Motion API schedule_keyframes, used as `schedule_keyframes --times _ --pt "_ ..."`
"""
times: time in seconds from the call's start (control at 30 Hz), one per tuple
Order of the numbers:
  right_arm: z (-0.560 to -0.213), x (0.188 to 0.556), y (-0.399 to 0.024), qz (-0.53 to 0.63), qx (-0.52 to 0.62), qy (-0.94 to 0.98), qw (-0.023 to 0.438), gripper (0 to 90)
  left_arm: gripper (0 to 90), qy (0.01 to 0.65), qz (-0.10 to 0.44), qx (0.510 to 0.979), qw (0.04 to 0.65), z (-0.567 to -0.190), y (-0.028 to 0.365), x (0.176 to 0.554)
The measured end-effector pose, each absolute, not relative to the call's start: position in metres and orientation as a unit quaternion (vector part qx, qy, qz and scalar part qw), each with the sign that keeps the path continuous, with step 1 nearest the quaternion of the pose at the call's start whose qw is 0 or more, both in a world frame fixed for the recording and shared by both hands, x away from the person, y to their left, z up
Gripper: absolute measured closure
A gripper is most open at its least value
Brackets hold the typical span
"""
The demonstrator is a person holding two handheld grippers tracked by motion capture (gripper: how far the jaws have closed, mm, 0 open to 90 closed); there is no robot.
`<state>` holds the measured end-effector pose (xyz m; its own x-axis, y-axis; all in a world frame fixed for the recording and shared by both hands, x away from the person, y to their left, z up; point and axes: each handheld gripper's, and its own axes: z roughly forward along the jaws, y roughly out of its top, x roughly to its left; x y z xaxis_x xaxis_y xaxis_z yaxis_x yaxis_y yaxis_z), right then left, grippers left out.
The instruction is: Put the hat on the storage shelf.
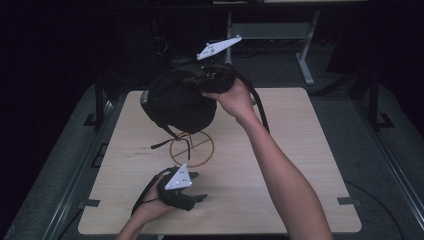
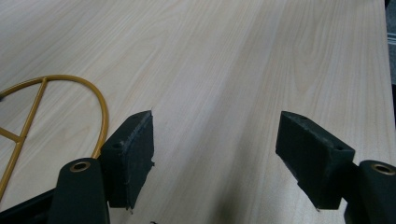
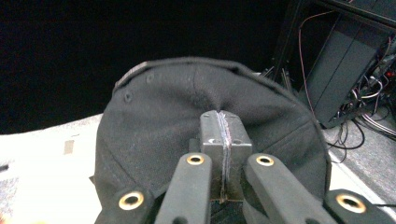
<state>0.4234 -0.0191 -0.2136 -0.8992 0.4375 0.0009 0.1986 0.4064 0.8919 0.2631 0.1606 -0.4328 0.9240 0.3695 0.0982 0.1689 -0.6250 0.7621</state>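
Hanging above the far left part of the light wooden tabletop (image 1: pixel 280 150), a black fabric baseball cap (image 1: pixel 176 102) is held off the surface by the right gripper (image 1: pixel 212 80). In the right gripper view the jaws are pressed together on a fold of the cap's black cloth (image 3: pixel 187 107), with the crown bunched against the pads; eyelets and a seam show on the panels ahead. A black strap (image 1: pixel 165 143) dangles from the cap's underside toward the tabletop. Directly under the cap lies a thin gold wire ring with crossed spokes (image 1: pixel 191 150), flat on the wood near the tabletop's middle; it reads as the base of a stand, though its upright is hard to make out. The left gripper (image 1: pixel 192 192) rests low near the near left corner of the tabletop, held in the person's left hand (image 1: pixel 152 205). Its jaws stand spread with nothing between them, bare wood grain showing in the gap, and the gold ring (image 2: pixel 56 107) sits just beside its one jaw in the left gripper view.
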Motion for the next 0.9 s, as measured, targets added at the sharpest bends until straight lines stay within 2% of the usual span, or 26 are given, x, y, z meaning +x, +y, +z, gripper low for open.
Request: schedule_keyframes --times 0.17,0.23,0.37,0.5,0.9 --pt "-0.223 0.431 0.004 0.503 0.214 0.828 0.125 86.5 27.6 0.143 0.124 0.895 0.403 -0.433 0.160 0.263" --pt "-0.227 0.434 0.013 0.504 0.219 0.826 0.125 69.7 27.6 0.143 0.122 0.895 0.404 -0.434 0.160 0.262" --pt "-0.229 0.434 0.012 0.507 0.227 0.823 0.118 56.5 27.6 0.144 0.122 0.894 0.407 -0.433 0.160 0.263" --pt "-0.231 0.433 -0.002 0.511 0.238 0.818 0.112 47.5 27.5 0.147 0.124 0.893 0.406 -0.433 0.163 0.262" --pt "-0.244 0.429 -0.046 0.522 0.260 0.808 0.082 36.1 25.1 0.166 0.128 0.887 0.412 -0.435 0.166 0.265"
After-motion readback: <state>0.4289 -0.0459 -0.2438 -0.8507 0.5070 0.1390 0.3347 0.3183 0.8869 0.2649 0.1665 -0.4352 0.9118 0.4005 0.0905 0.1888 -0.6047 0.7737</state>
